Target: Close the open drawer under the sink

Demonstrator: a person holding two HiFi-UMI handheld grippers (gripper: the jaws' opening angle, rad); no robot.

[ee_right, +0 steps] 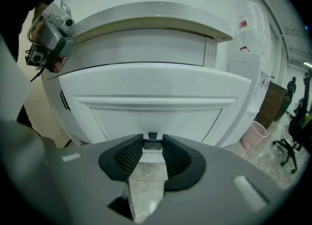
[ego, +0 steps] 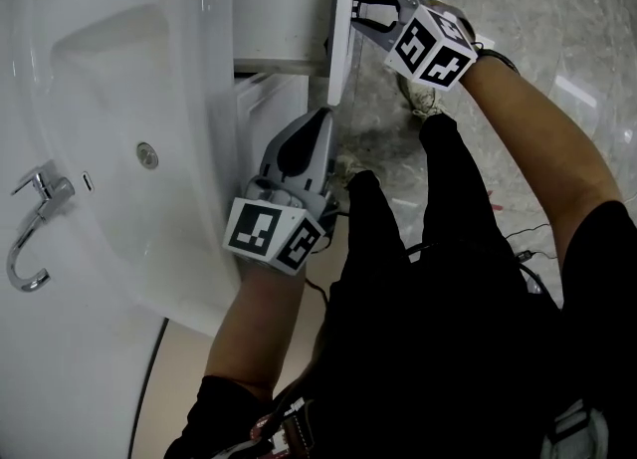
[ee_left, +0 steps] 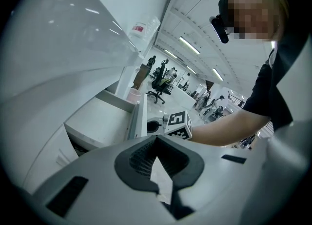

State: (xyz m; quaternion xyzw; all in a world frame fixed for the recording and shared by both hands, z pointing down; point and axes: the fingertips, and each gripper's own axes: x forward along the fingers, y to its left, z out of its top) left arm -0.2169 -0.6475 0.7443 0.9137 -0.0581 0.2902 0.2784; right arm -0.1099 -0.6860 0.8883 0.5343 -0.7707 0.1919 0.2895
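Grey marble floor; ceiling strip lights; office chair.

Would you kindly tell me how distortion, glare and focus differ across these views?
Head view: sharp, mild glare on the sink; left gripper view: fisheye, dark corners, bright ceiling strips; right gripper view: fisheye bows the drawer front, handle sharp.
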